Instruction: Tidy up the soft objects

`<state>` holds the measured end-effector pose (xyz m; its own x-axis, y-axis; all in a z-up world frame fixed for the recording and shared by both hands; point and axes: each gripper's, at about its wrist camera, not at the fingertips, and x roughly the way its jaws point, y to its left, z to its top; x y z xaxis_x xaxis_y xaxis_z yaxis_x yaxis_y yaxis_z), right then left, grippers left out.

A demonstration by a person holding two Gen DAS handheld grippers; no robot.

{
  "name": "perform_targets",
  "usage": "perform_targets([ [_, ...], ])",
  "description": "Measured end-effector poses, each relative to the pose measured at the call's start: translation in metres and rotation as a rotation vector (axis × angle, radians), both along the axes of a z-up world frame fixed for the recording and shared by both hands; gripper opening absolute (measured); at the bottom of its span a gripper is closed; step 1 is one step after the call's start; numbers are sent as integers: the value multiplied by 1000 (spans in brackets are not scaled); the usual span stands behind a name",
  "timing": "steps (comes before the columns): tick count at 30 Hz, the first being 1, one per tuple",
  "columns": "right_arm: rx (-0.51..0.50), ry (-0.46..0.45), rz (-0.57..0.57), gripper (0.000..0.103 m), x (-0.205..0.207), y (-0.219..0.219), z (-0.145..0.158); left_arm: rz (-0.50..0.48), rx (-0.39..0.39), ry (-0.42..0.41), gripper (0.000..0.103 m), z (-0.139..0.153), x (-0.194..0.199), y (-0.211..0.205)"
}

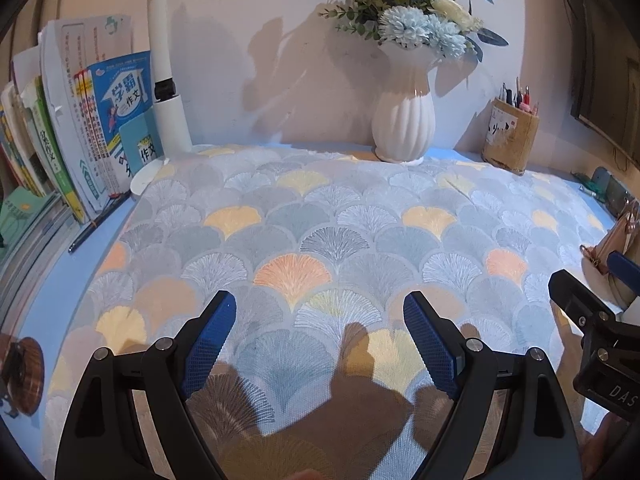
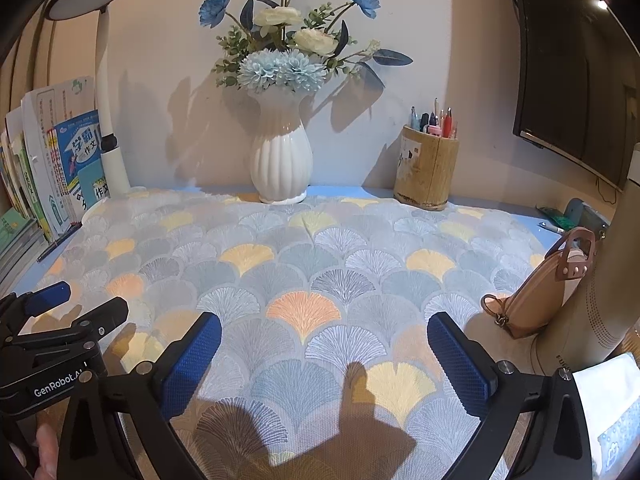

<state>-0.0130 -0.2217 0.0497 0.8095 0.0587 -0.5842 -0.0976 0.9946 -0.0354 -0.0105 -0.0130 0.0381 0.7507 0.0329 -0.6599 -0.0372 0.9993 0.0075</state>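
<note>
**Both grippers spread above the fan-patterned cloth**

While the cloth [image 1: 320,232] lies flat across the desk beneath and ahead of both tools, the left gripper [image 1: 320,340] hovers with fingers spread, pinching nothing. Beside it, the right gripper [image 2: 324,360] is likewise spread and empty. Ahead stands a white vase [image 2: 281,160]; a tan pouch [image 2: 536,300] sits right of the right gripper.

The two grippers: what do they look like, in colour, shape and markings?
Both the left gripper and the right gripper have black angular frames with silver bolts and textured blue pads. White lettering reads "GenRobot.AI" on the left one and "DAS" on the right.
</note>
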Motion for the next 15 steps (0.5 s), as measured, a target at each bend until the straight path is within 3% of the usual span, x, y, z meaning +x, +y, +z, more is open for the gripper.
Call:
perform_targets([
  [15, -10, 11, -1, 103, 1, 1, -2, -21, 36, -12, 85, 1, 0, -4],
])
